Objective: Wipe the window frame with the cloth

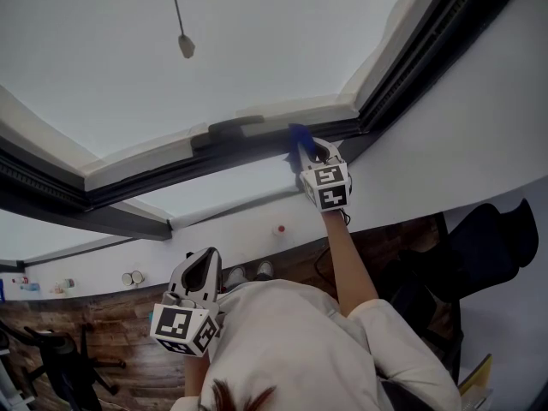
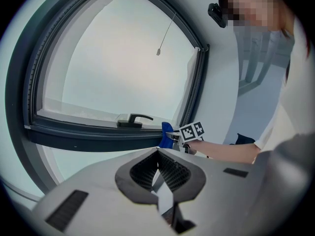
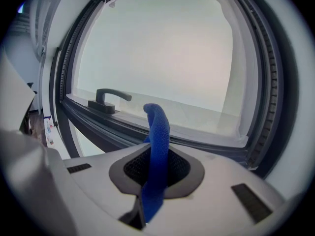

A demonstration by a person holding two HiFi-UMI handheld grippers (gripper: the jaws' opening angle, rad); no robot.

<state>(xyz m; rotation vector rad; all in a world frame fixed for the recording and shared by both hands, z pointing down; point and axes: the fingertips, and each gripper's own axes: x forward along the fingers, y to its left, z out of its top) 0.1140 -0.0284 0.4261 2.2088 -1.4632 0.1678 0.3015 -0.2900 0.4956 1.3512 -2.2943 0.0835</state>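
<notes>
A dark window frame (image 1: 257,148) with a black handle (image 1: 235,127) runs under the pale pane. A blue cloth (image 1: 300,144) rests against the frame just right of the handle, and my right gripper (image 1: 310,155) is shut on it. In the right gripper view the blue cloth (image 3: 157,141) stands up out of the jaws, in front of the frame's lower rail (image 3: 197,142) and right of the handle (image 3: 106,100). My left gripper (image 1: 205,262) hangs low near the person's chest, shut and holding nothing. From the left gripper (image 2: 158,167) I see the cloth (image 2: 166,134) on the frame (image 2: 98,136).
A blind cord with a weight (image 1: 186,45) hangs before the glass. The frame's right upright (image 1: 419,50) meets the rail at a corner close to the cloth. A black chair (image 1: 484,247) stands at the right, small items (image 1: 133,277) on a white ledge below.
</notes>
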